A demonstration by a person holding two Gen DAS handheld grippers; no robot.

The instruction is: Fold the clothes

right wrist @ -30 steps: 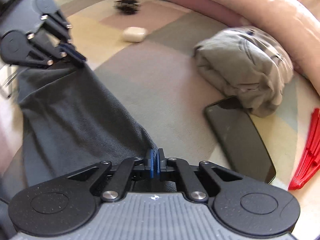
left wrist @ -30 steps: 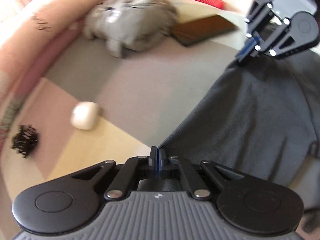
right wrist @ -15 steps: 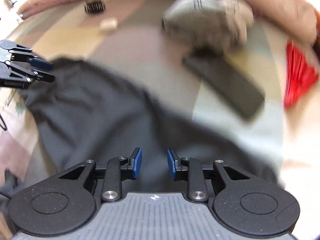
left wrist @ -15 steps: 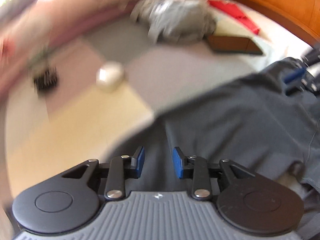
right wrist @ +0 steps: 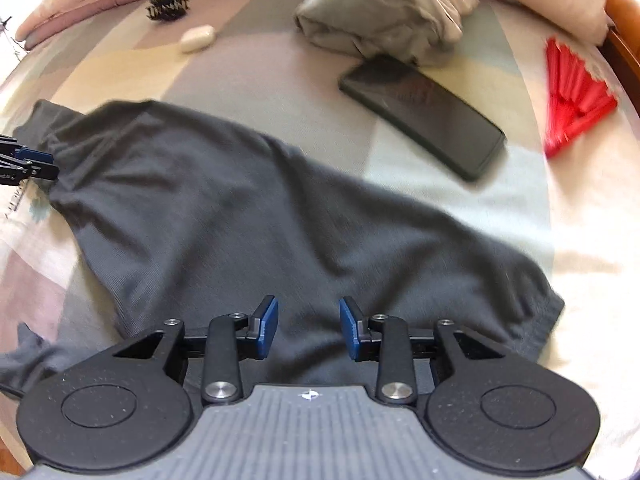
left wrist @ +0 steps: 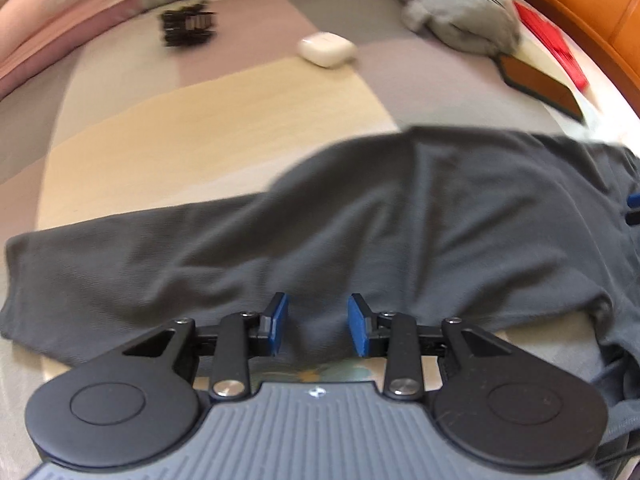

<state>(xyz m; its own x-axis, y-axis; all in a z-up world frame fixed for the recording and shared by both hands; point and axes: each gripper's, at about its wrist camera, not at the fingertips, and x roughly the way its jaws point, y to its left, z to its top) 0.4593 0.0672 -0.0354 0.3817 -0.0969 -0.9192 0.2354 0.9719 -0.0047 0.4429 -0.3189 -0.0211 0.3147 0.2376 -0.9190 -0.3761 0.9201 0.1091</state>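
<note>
A dark grey garment [left wrist: 360, 220] lies folded over on the patchwork bed cover; the right wrist view shows it [right wrist: 240, 216] spread from left to lower right. My left gripper [left wrist: 318, 330] hovers over its near edge, jaws opening, blue pads apart with only cloth below them, nothing pinched. My right gripper [right wrist: 307, 328] stands over the garment too, its jaws opening, nothing pressed between the pads. The left gripper's tips [right wrist: 34, 162] show at the left edge of the right wrist view, beside the garment's corner. The right gripper's blue tip [left wrist: 634, 200] peeks in at the right edge of the left wrist view.
A folded light grey garment [right wrist: 384, 12] sits at the back with a black phone [right wrist: 424, 114] in front of it. A red fan [right wrist: 576, 92] lies to the right. A white earbud case [right wrist: 198, 38] and a black hair clip [right wrist: 168, 6] lie back left. Pink pillows line the far edge.
Both grippers were shut on the dark garment's edge; they let go and their jaws have opened. The garment now lies flat on the bed, and both hands have rolled and shifted sideways.
</note>
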